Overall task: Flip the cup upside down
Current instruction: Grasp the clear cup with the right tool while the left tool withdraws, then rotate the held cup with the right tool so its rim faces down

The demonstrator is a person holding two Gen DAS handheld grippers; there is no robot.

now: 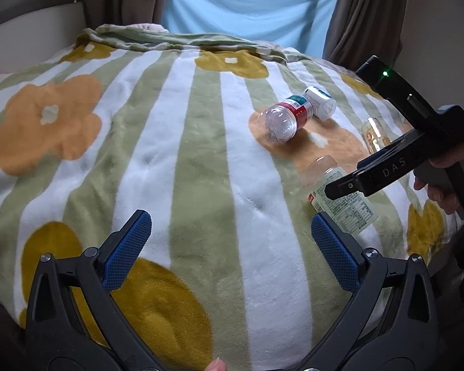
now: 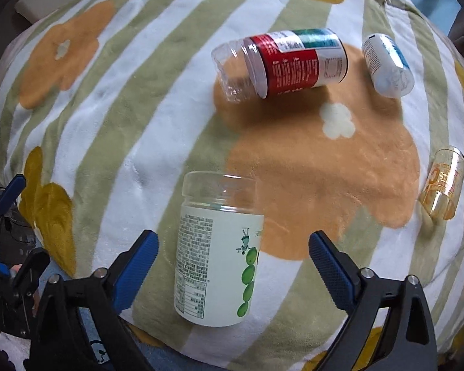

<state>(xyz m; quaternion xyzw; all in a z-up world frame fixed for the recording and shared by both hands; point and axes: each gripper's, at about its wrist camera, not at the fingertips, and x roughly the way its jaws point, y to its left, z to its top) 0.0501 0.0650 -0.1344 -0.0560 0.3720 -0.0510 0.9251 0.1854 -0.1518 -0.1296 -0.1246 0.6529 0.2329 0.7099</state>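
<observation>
A clear cup with a pale green label (image 2: pixel 216 247) stands on the blanket with its clear end up, between the open fingers of my right gripper (image 2: pixel 232 253), which does not touch it. In the left wrist view the same cup (image 1: pixel 340 198) sits at the right, partly hidden by the right gripper's black finger (image 1: pixel 349 185). My left gripper (image 1: pixel 232 244) is open and empty over the blanket, left of the cup.
A flowered green-and-white striped blanket (image 2: pixel 139 108) covers the bed. A red-labelled clear cup (image 2: pixel 281 61), a white-and-teal cup (image 2: pixel 386 65) and an amber cup (image 2: pixel 442 182) lie on their sides beyond. Curtains and a blue sheet (image 1: pixel 247 3) hang behind.
</observation>
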